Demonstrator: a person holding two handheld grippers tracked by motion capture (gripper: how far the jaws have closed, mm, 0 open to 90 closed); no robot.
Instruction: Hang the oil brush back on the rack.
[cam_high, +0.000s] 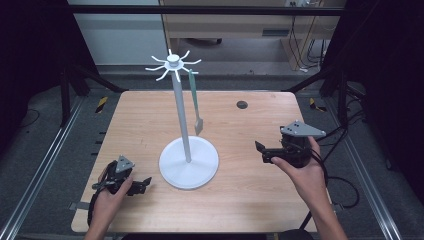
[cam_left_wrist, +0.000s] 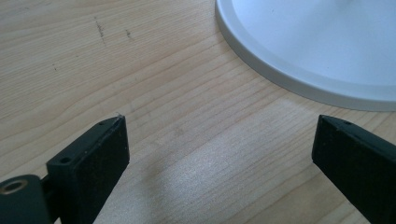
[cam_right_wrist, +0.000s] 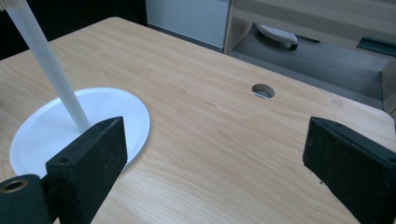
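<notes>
A white stand rises from the middle of the table, with a round base (cam_high: 189, 162), a thin pole (cam_high: 181, 110) and a ring of hooks (cam_high: 173, 62) at its top. A pale green spatula (cam_high: 195, 105) hangs from one hook, blade down. My left gripper (cam_high: 142, 185) rests low at the front left, just left of the base, open and empty. The left gripper view has its jaws (cam_left_wrist: 219, 140) wide apart over bare wood, with the base's rim (cam_left_wrist: 289, 79) just beyond. My right gripper (cam_high: 262, 153) is right of the stand, pointing toward it, open and empty (cam_right_wrist: 215, 144); the base (cam_right_wrist: 46, 135) and pole (cam_right_wrist: 46, 65) lie ahead at its left.
The wooden table (cam_high: 150, 115) has a small round cable hole (cam_high: 242, 104) near its far edge, seen too in the right gripper view (cam_right_wrist: 263, 90). Black frame bars and metal rails flank the table. Cables trail off the right side.
</notes>
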